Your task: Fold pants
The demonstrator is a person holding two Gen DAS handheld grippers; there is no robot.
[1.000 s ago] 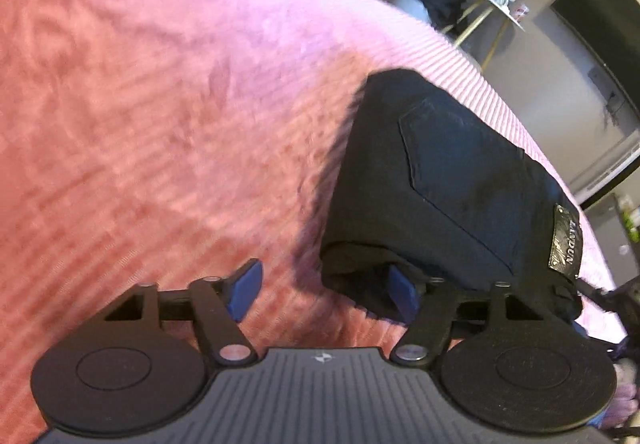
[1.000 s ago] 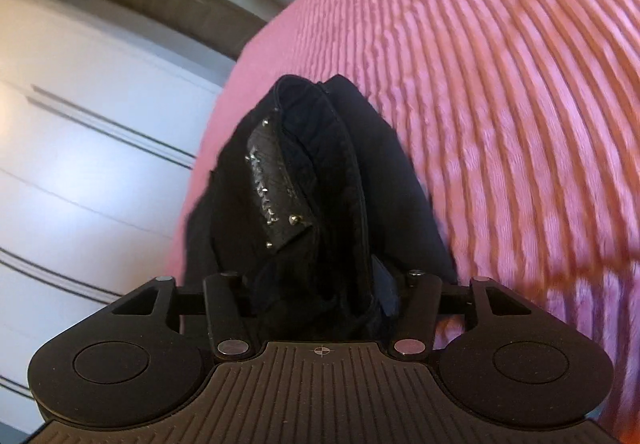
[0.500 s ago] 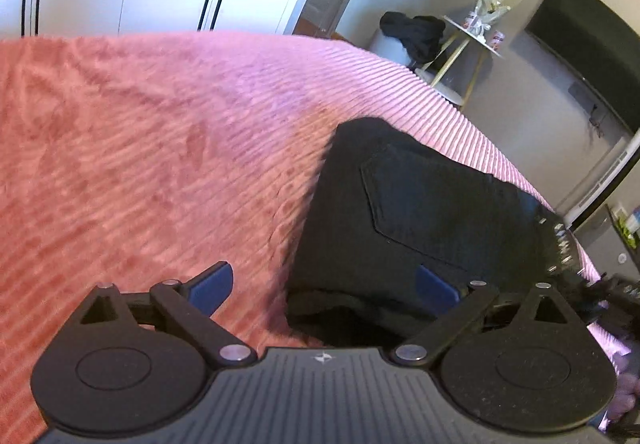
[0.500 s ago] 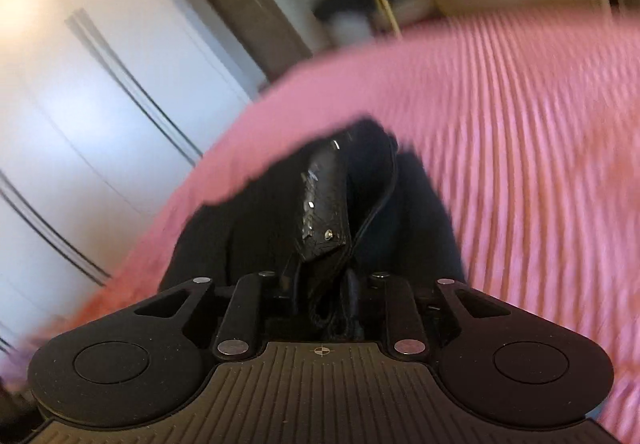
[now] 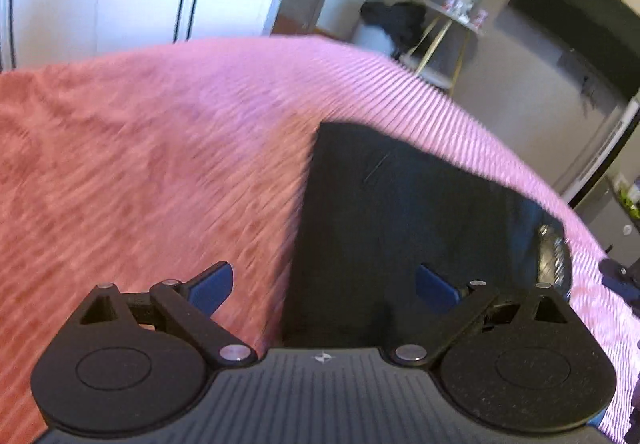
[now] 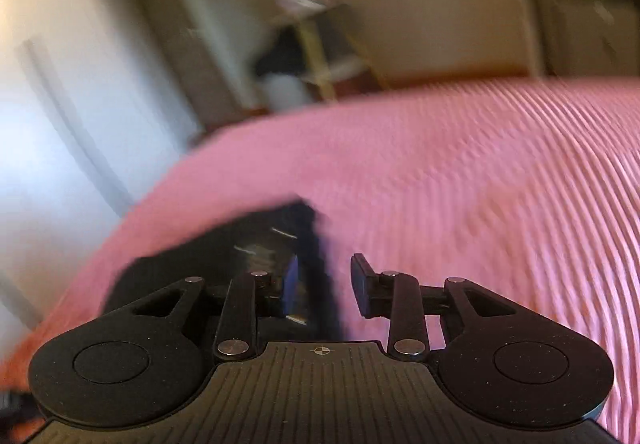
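Left gripper (image 5: 324, 286): jaws spread wide, nothing between the pads. A second ago its right finger sat tucked in the folded edge of the pants (image 5: 412, 211); now it stands clear above them.

Right gripper (image 6: 324, 290): jaws fairly narrow and just reopening after a squeeze. Half a second ago the waistband was bunched between its fingers; now the gap looks empty, with dark cloth only below and behind the left finger. View is blurred, so I read that as released rather than certain.

Pants lie as a compact black rectangle on the pink ribbed bedspread (image 5: 140, 163), toward its right side, leather patch at the right end.

My judgement: both hands have let go, the last fold is laid and the task is essentially done. Only a tidy-up press might remain.
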